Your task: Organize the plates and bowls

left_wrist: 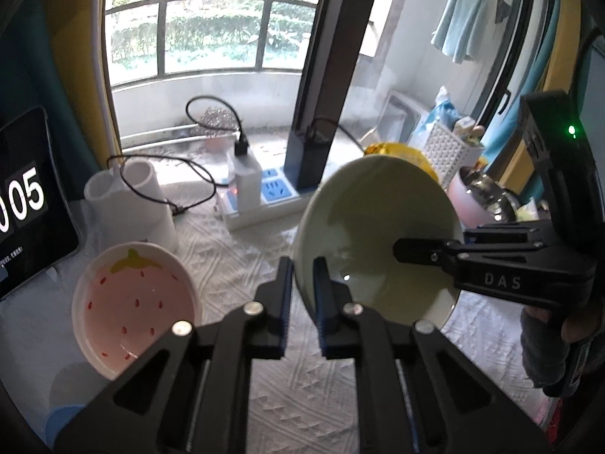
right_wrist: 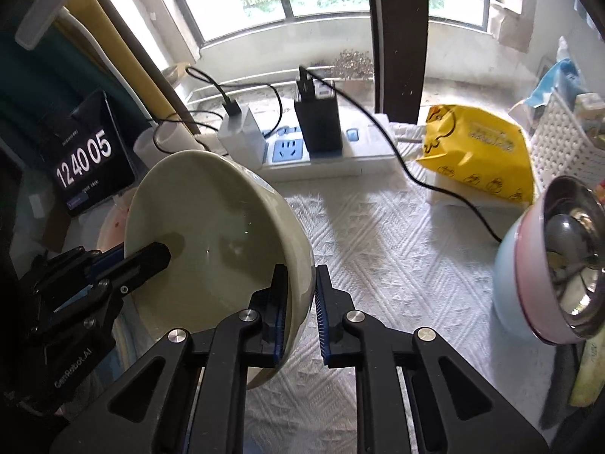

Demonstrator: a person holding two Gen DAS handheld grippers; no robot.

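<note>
A pale green bowl (left_wrist: 374,242) is held tilted above the white cloth, gripped on opposite rims by both grippers. My left gripper (left_wrist: 302,295) is shut on its left rim; it also shows in the right wrist view (right_wrist: 151,261) with one finger inside the bowl (right_wrist: 211,227). My right gripper (right_wrist: 300,302) is shut on the right rim and shows in the left wrist view (left_wrist: 401,249). A pink strawberry-pattern bowl (left_wrist: 136,302) sits tilted at the lower left. Stacked pink and blue bowls with a steel bowl inside (right_wrist: 559,265) stand at the right.
A power strip with chargers and cables (right_wrist: 302,147) lies at the back by the window. A tablet clock (right_wrist: 87,162) leans at the left. A white cup (left_wrist: 132,196), a yellow bag (right_wrist: 480,155) and a white perforated basket (right_wrist: 567,143) stand around the white textured cloth (right_wrist: 397,246).
</note>
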